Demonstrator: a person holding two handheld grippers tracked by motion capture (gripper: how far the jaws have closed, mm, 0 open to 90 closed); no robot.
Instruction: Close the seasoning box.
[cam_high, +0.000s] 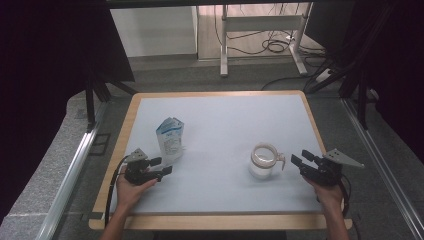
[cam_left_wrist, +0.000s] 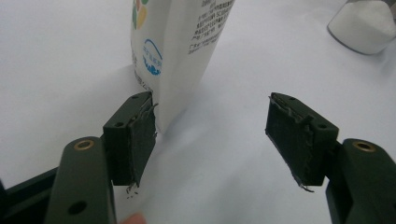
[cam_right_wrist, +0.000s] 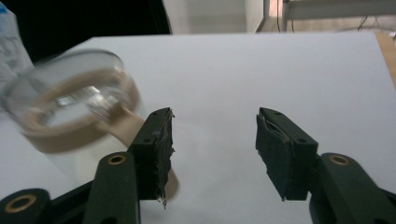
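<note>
On the pale blue table (cam_high: 220, 107), a white printed pouch (cam_high: 170, 139) is seen standing upright at the left, and a glass jar (cam_high: 263, 161) with a tan collar and side handle, white powder inside, is seen right of centre. The left gripper (cam_high: 161, 166) is held just beside the pouch's base, jaws apart and gripping nothing; in the left gripper view the pouch (cam_left_wrist: 180, 42) lies beyond and towards the left pad rather than between the pads. The right gripper (cam_high: 301, 160) is held just right of the jar, jaws spread and empty; in the right gripper view the jar (cam_right_wrist: 77, 105) sits left of the left jaw, its handle close against that jaw.

Risks noted:
- The pouch is judged light and top-heavy; a nudge from the left jaw could topple it.
- A closure on the pouch's edge alone could crease it and let it slip.
- The jar could be pushed sideways if the handle is struck by the right jaw.
- Powder could be spilled through the open mouth if the jar is tipped.
</note>
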